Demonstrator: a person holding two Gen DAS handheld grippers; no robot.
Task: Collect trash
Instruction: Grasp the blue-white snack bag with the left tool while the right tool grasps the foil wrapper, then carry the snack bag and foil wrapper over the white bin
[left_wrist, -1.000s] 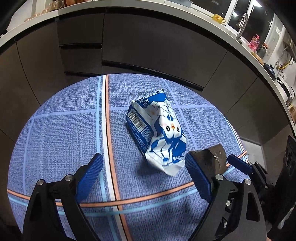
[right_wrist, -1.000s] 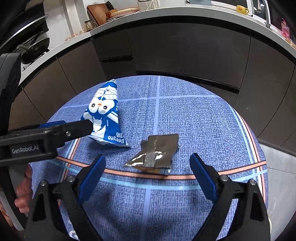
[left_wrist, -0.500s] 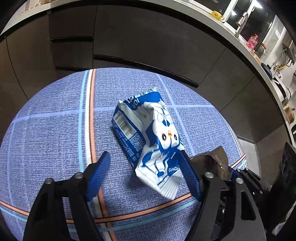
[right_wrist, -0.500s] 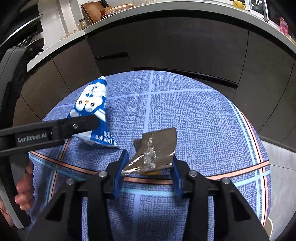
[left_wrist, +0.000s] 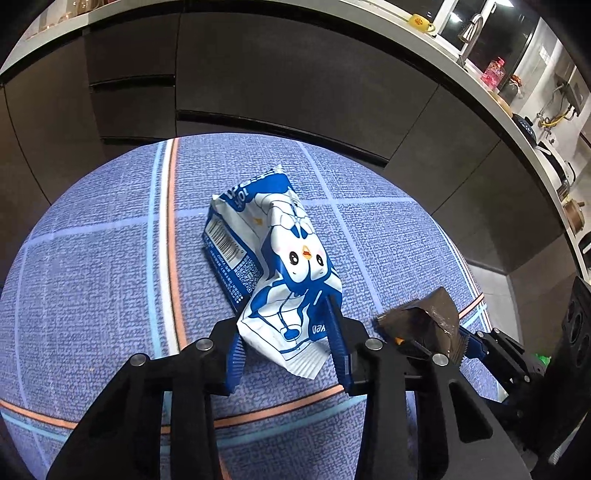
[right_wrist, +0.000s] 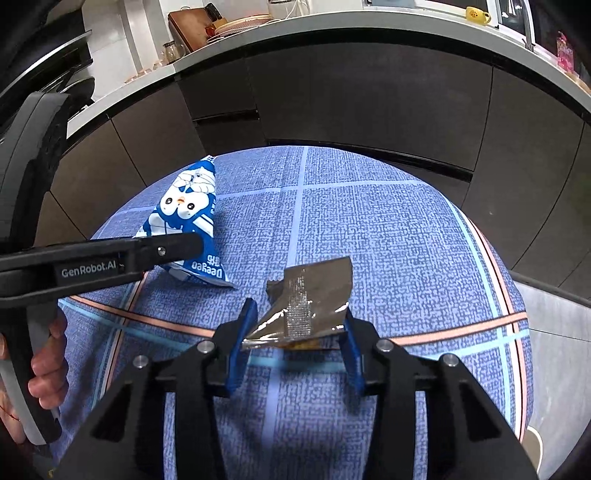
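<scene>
A blue and white snack bag (left_wrist: 291, 254) with a cartoon penguin lies on the round table under a blue cloth (left_wrist: 92, 277). My left gripper (left_wrist: 284, 347) has its jaws closing, and the pads press on the bag's crumpled near end. In the right wrist view the same bag (right_wrist: 184, 206) shows behind one of the left gripper's fingers (right_wrist: 162, 251). My right gripper (right_wrist: 297, 332) is shut on the near edge of a brown foil wrapper (right_wrist: 310, 295). That wrapper (left_wrist: 424, 317) also appears at the right of the left wrist view.
Dark kitchen cabinets (left_wrist: 295, 81) curve behind the table. A worktop (right_wrist: 369, 33) above them carries a yellow cup (right_wrist: 476, 15), a chopping board and jars. A person's hand (right_wrist: 40, 369) grips the left gripper's handle. Grey floor (right_wrist: 554, 314) lies to the right.
Both pairs of jaws have come together: the right on the foil wrapper first, then the left on the bag's near end, which has crumpled and tipped up.
</scene>
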